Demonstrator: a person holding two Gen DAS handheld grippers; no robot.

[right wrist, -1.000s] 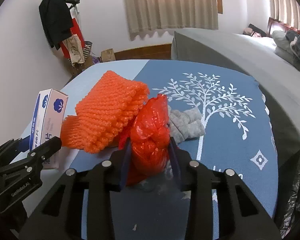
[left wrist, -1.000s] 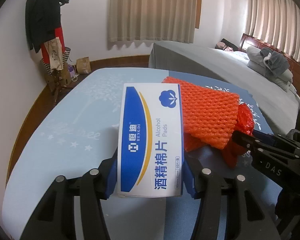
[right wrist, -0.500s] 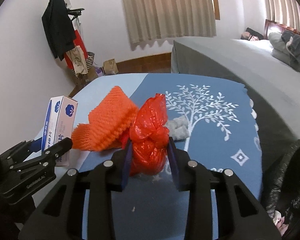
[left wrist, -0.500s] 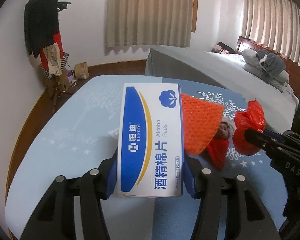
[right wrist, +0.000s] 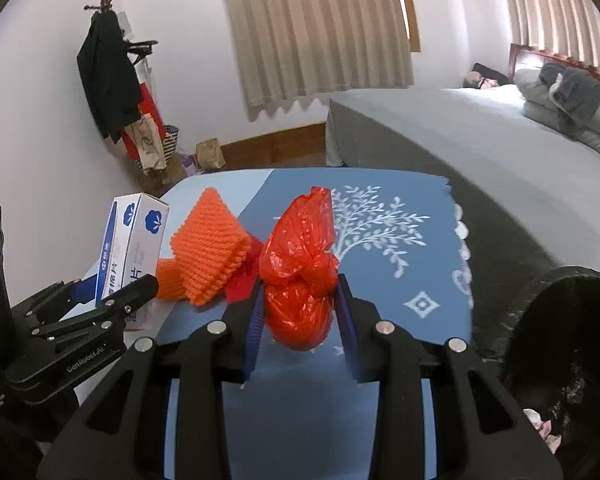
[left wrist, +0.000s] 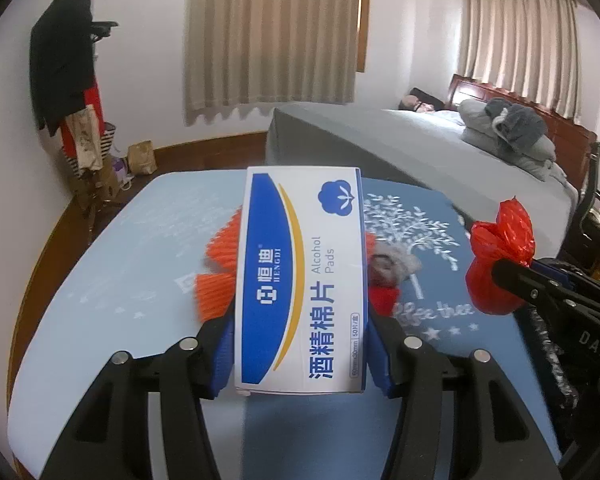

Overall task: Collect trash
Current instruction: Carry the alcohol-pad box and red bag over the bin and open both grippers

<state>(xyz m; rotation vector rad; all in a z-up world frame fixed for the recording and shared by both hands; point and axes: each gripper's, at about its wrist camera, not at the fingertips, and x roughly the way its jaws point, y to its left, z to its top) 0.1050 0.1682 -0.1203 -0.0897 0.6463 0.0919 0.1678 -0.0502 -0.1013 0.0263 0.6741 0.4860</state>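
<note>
Up above the blue table point(right wrist: 380, 280), the right gripper point(right wrist: 300, 312) clamps a knotted, crinkly red bag point(right wrist: 300, 264); the left gripper point(left wrist: 300, 344) pinches a white-and-blue alcohol-pad box point(left wrist: 300, 280), which hides most of the orange foam netting point(left wrist: 216, 276).

Orange foam net point(left wrist: 216, 276) mostly hidden behind box point(left wrist: 300, 280); grey wad point(left wrist: 394, 266) perhaps cloth.

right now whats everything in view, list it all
white and blue cardboard alcohol pads box: 1, in left gripper
knotted red plastic bag: 1, in right gripper
orange foam net sleeve: 1, on table
grey crumpled wad: 1, on table
blue tree-print tablecloth: 1, covering table
black bin bag: 1, right of table
grey bed: 1, behind
coat rack: 1, dark coat, corner
left gripper: black, shut
right gripper: black, shut
</note>
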